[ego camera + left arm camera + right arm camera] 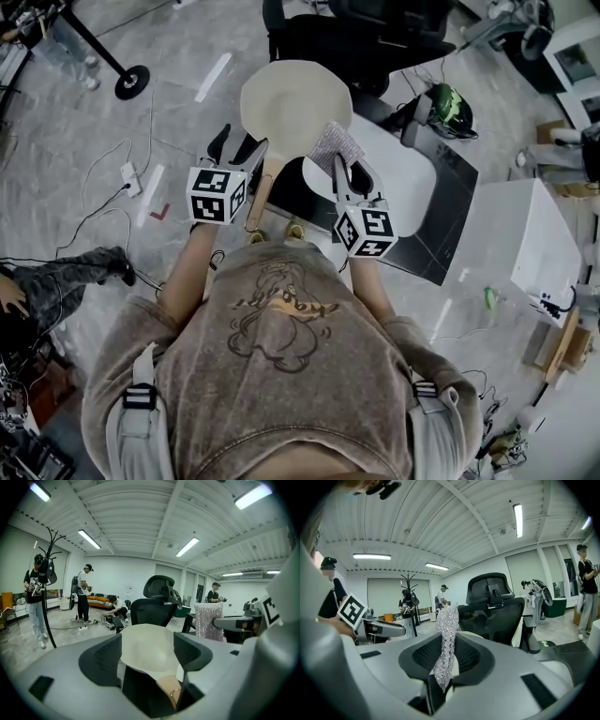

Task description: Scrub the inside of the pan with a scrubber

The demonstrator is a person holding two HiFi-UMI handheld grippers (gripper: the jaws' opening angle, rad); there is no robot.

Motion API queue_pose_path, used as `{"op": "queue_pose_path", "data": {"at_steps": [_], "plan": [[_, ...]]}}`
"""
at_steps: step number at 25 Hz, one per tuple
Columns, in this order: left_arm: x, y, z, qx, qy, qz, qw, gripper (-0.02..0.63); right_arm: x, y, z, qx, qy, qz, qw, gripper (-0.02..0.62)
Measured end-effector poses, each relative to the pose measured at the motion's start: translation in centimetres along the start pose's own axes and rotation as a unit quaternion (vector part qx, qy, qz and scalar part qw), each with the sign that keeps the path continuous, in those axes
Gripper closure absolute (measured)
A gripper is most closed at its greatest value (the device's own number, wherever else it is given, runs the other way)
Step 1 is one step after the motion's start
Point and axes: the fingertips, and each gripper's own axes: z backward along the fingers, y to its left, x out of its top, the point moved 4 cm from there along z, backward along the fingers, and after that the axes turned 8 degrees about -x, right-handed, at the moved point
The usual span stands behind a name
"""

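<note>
The white counter is serving as reference throughout. The pan, cream-coloured with its inside facing up, is sitting at the counter's far left corner, most of its bowl reaching out past the edge. Whether it is resting on the counter cannot be told. Its wooden handle is running back toward the person along the counter's left side. The left gripper is hovering just off that left side, its marker cube facing up. In the left gripper view its fingers are standing wide apart and released. The handle is lying between them, close against the right-hand finger, and the pads are not pressing on it. The right gripper is hanging over the counter's left portion, its own marker cube nearest the person. Its fingers are clenching the scrubber, a silvery mesh pad standing upright between the pads. In the head view the scrubber is sitting over the counter's far left corner, just beside the pan's near rim; contact between them cannot be confirmed. A black office chair is standing beyond the counter's far side.
</note>
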Motion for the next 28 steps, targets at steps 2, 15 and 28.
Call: {"op": "queue_pose_path", "data": {"at_steps": [2, 15, 28], "plan": [[-0.8, -0.2, -0.8, -0.006, 0.023, 0.005, 0.9997, 0.258, 0.0, -0.2, -0.6, 0.007, 0.002, 0.000, 1.000, 0.509], [-8.2, -1.8, -6.6, -0.044, 0.178, 0.040, 0.9822, 0.255, -0.1, -1.9, -3.4, 0.024, 0.012, -0.003, 1.000, 0.509], [-12.0, -3.0, -7.6, -0.072, 0.298, 0.061, 0.9499, 0.256, -0.2, -2.4, -4.9, 0.032, 0.016, -0.003, 0.999, 0.509]]}}
